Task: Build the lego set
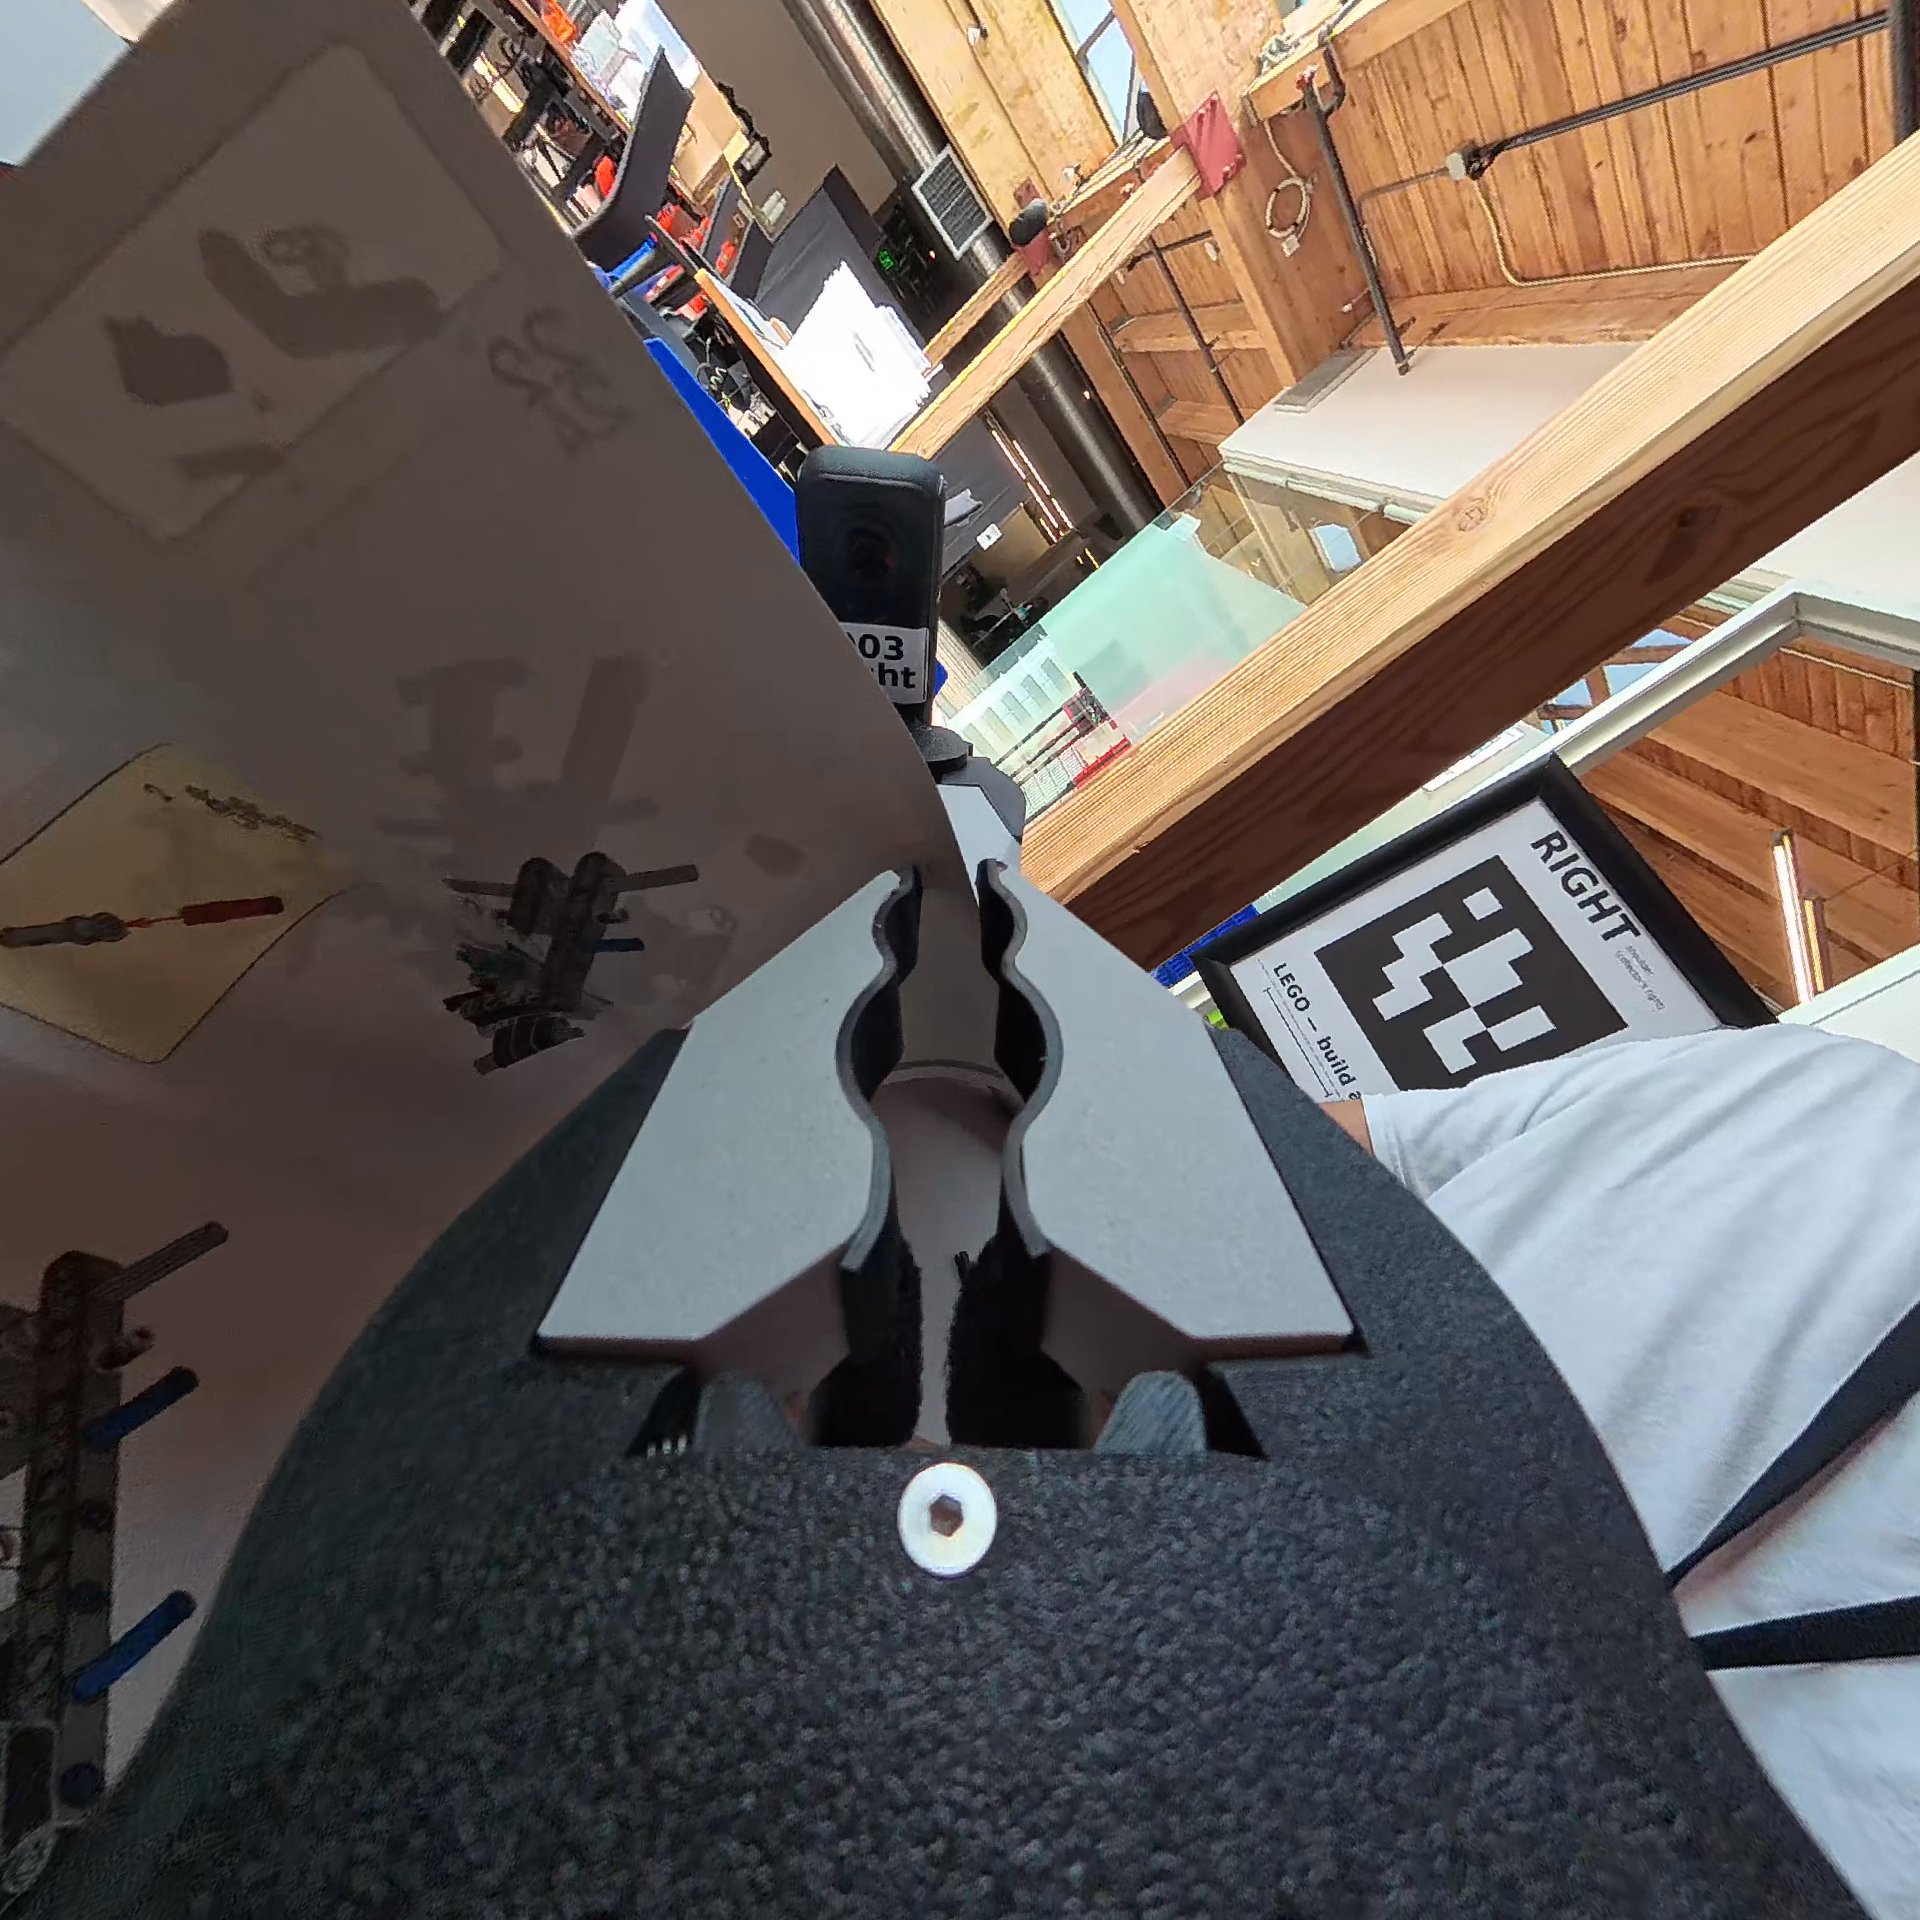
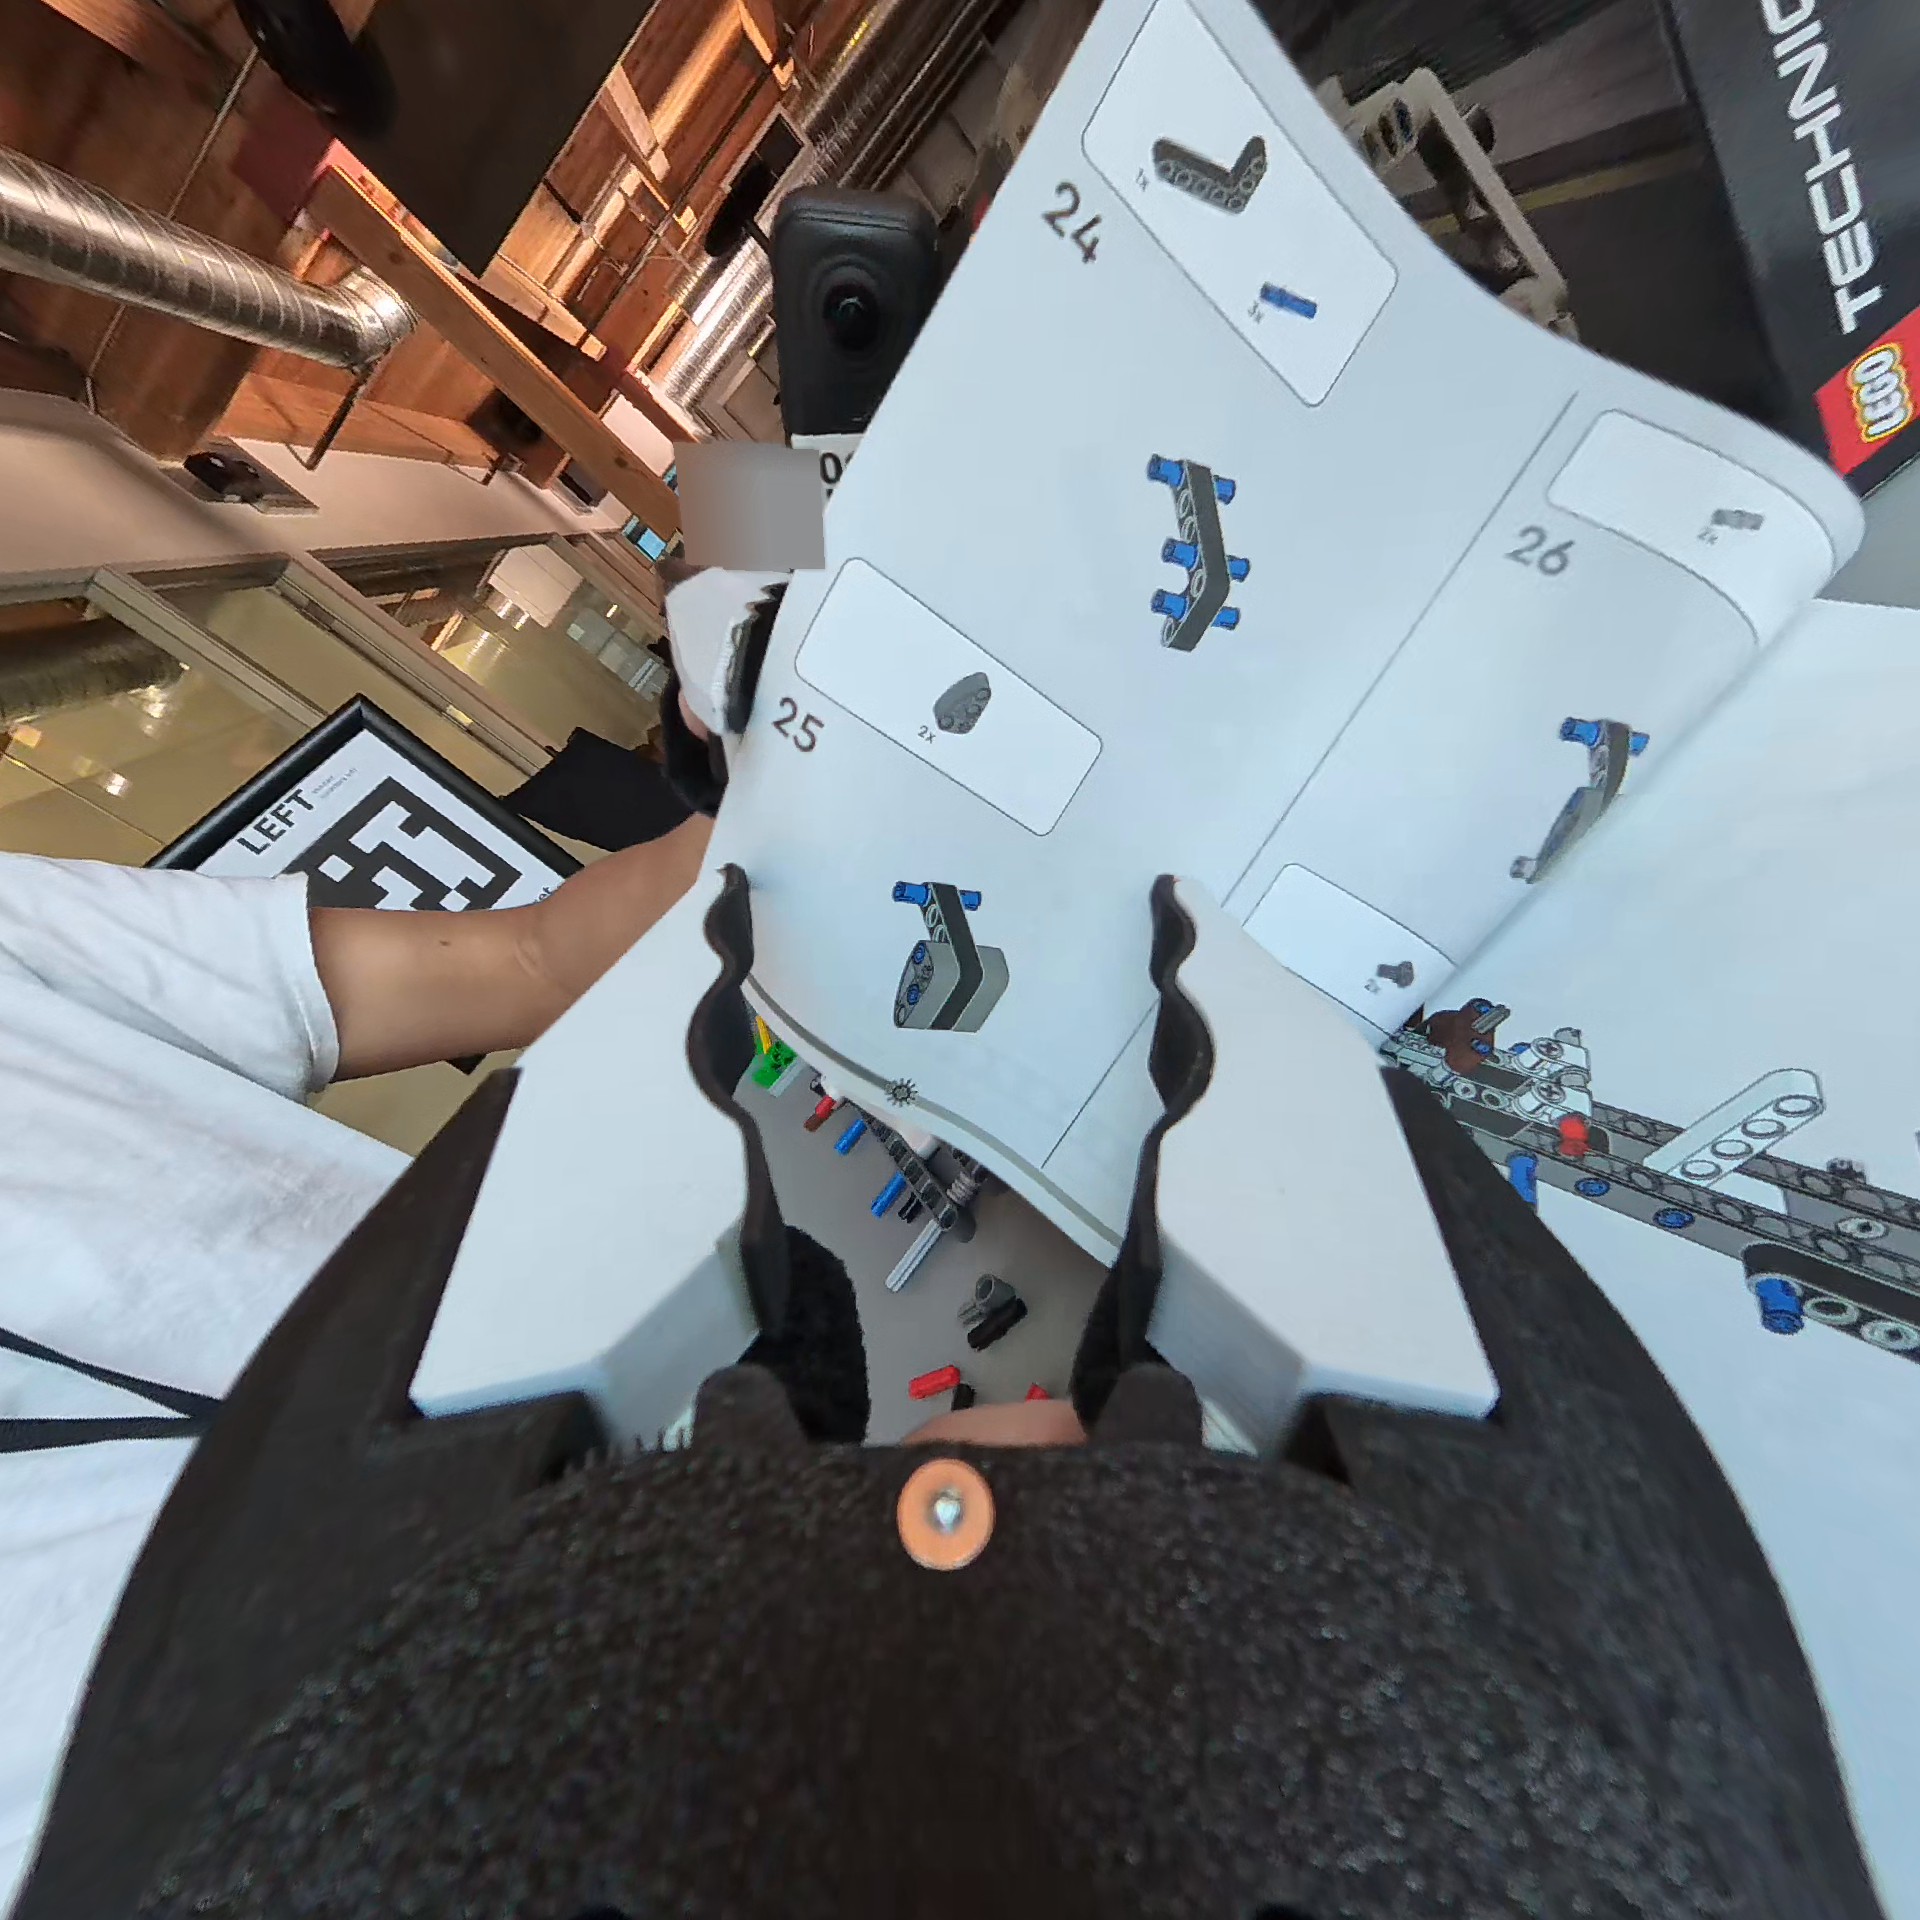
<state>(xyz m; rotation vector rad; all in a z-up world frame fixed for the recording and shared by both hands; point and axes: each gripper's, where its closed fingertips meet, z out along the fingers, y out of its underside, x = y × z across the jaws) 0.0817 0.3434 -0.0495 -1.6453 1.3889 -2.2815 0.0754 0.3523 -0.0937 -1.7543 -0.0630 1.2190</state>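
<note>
The biggest thing in front of me is the open instruction booklet (image 2: 1683,914), lying on the counter (image 2: 1049,1299) with one page (image 2: 1039,582) lifted and bowed into a curve. I judge that page very light, thin and floppy: it bends under its own weight, would crease or tear if pinched hard or pulled sideways, and looks smooth enough to slip from a loose pinch. The free outer edge, near a corner and away from the spine, looks to me the best place to hold it, with a shallow bite.

My left gripper (image 1: 948,883) stands narrow, with the page's edge running down into the slot between its fingertips. The sheet lies toward one finger and I see a dark gap beside the other, so I read it as not clamped. My right gripper (image 2: 951,894) is spread wide and grips nothing; the lower part of the page shows between its fingers.

Small loose building pieces (image 2: 914,1184) lie on the counter under the page.
</note>
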